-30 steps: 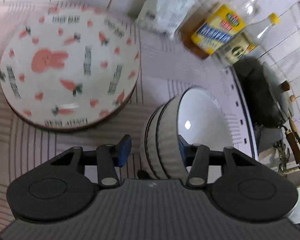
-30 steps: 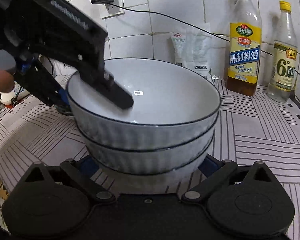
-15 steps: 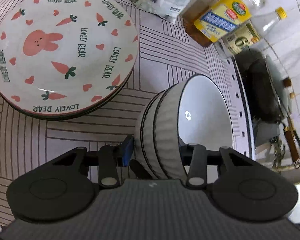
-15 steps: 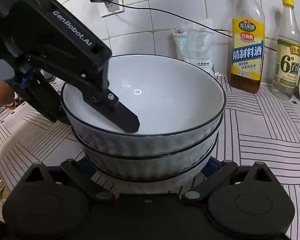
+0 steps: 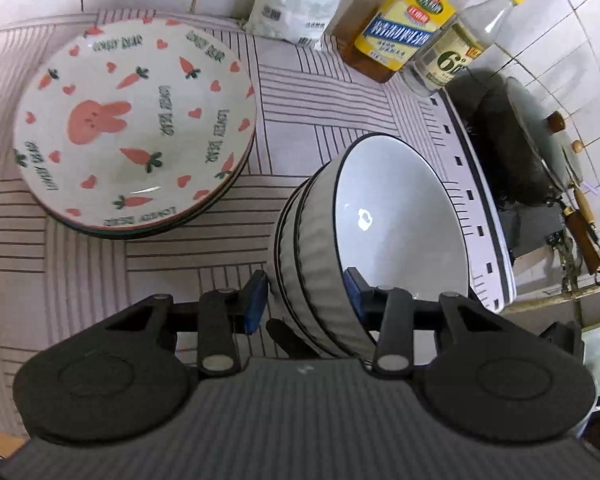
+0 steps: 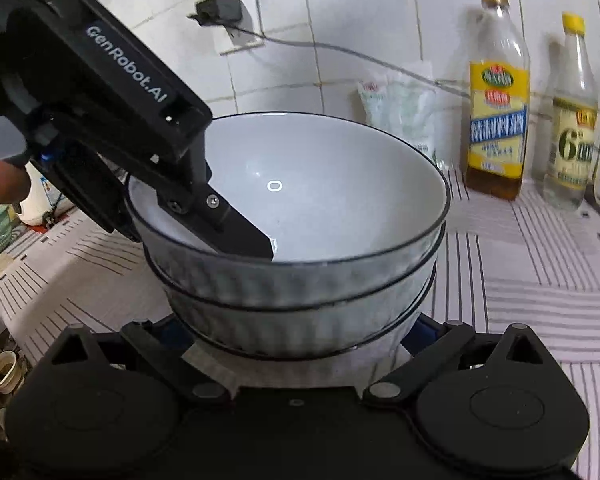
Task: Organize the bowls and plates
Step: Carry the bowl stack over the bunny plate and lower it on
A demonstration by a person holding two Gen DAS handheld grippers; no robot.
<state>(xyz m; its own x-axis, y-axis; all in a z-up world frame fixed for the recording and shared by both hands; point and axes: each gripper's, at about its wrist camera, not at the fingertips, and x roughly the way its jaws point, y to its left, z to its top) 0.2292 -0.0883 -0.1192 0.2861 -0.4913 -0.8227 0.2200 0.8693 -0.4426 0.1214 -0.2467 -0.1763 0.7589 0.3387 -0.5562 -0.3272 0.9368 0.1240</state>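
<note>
The striped counter cloth (image 5: pixel 340 92) covers the worktop up to the tiled wall. On it, at about ten o'clock in the left wrist view, sits a stack of rabbit-and-carrot plates (image 5: pixel 134 128). At four o'clock from them is a stack of white ribbed bowls (image 5: pixel 380 232), dark-rimmed and nested three deep, also central in the right wrist view (image 6: pixel 292 240). A dark wok (image 5: pixel 512 148) lies at three o'clock, off the cloth. Two bottles stand at one o'clock by the wall, the yellow-labelled cooking wine (image 5: pixel 404 24) just beside the clear vinegar bottle (image 5: pixel 452 60), with a white bag (image 5: pixel 300 0) at twelve. The left gripper (image 5: pixel 306 300) is clamped on the bowl stack's rim, one finger (image 6: pixel 236 232) inside the top bowl. The right gripper (image 6: pixel 296 332) straddles the lowest bowl; whether it squeezes, I cannot tell
</note>
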